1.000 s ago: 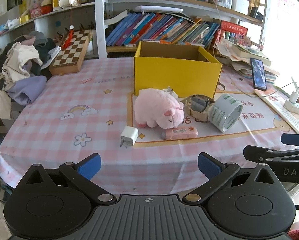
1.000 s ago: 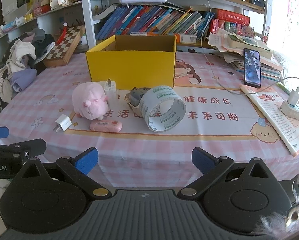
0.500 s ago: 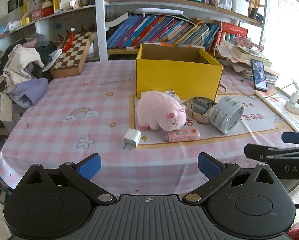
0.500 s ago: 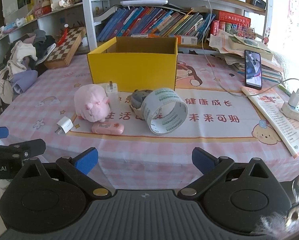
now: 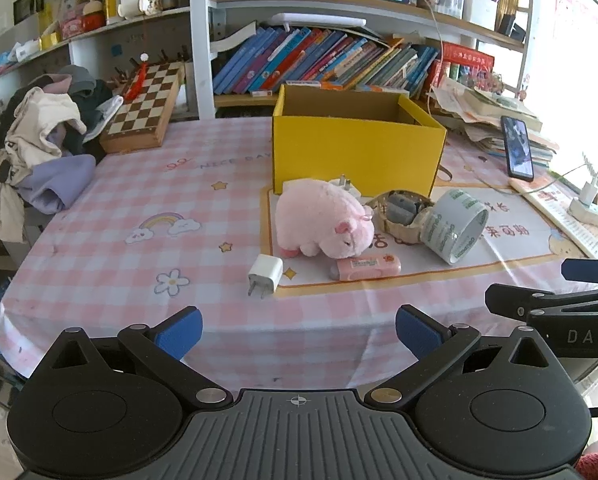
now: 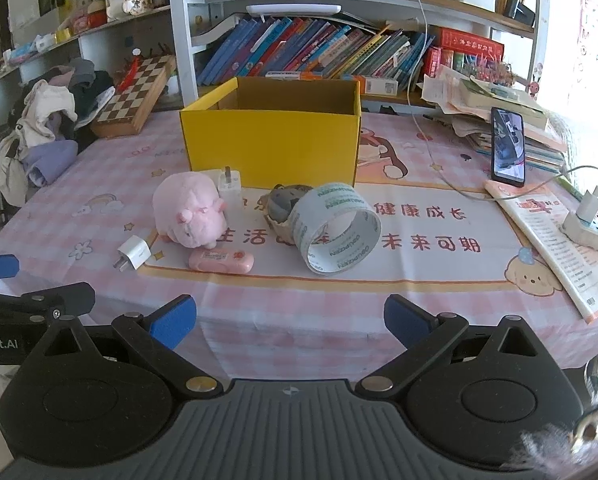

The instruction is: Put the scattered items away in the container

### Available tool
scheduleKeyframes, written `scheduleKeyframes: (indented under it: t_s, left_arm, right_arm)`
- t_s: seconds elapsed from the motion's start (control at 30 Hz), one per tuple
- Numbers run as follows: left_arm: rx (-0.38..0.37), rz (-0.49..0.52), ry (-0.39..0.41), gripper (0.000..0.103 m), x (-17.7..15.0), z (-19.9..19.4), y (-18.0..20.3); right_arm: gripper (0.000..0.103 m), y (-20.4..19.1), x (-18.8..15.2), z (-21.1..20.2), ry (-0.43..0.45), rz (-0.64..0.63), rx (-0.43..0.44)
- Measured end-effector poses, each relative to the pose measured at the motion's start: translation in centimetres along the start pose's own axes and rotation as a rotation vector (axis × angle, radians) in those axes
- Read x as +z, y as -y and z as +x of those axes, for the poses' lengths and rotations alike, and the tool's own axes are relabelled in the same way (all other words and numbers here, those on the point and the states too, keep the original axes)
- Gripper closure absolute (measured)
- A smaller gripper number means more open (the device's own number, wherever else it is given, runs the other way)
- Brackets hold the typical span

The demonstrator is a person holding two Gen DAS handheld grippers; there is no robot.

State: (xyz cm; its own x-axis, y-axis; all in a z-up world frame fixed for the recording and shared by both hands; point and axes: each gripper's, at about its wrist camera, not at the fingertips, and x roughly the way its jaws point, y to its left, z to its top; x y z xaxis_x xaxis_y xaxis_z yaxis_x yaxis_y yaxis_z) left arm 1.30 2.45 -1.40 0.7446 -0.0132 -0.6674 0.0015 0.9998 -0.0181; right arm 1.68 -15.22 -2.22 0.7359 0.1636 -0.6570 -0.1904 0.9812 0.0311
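An open yellow box stands mid-table. In front of it lie a pink plush pig, a white charger, a second white plug behind the pig, a pink flat case, a tape roll and a small basket with a grey object. My left gripper is open and empty before the table's near edge. My right gripper is open and empty too.
A pile of clothes and a chessboard sit at the far left. A phone, papers, a booklet and a power strip lie at the right. Bookshelves stand behind the table.
Both grippers have drawn back and risen slightly; the table items look a little farther and lower. Nothing on the table moved.
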Motion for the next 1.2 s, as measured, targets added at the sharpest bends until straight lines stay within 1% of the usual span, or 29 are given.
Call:
scheduleKeyframes:
  t_s: [0.23, 0.43, 0.57, 0.73, 0.93, 1.1, 1.2]
  left_arm:
    - [0.005, 0.000, 0.016, 0.000, 0.4, 0.1, 0.2]
    - [0.000, 0.025, 0.019, 0.000, 0.6, 0.6, 0.5]
    - [0.005, 0.010, 0.020, 0.000, 0.8, 0.9, 0.1]
    - [0.043, 0.039, 0.038, 0.000, 0.7, 1.0, 0.3]
    - [0.032, 0.049, 0.029, 0.000, 0.6, 1.2, 0.7]
    - [0.023, 0.071, 0.018, 0.000, 0.3, 1.2, 1.3]
    - [0.017, 0.066, 0.014, 0.000, 0.3, 1.3, 1.3]
  right_arm:
    - [0.001, 0.3, 0.1, 0.2, 0.004, 0.004, 0.003]
    - [0.002, 0.8, 0.5, 1.0, -0.002, 0.019, 0.005]
    - [0.002, 0.5, 0.8, 1.6, -0.012, 0.007, 0.016]
    - [0.002, 0.4, 1.0, 2.5, -0.033, 0.001, 0.042]
    - [0.002, 0.5, 0.8, 3.0, -0.051, 0.002, 0.048]
    - [0.002, 1.1, 0.3, 3.2, -0.068, 0.031, 0.047]
    - [0.002, 1.4, 0.1, 3.3, -0.073, 0.041, 0.045]
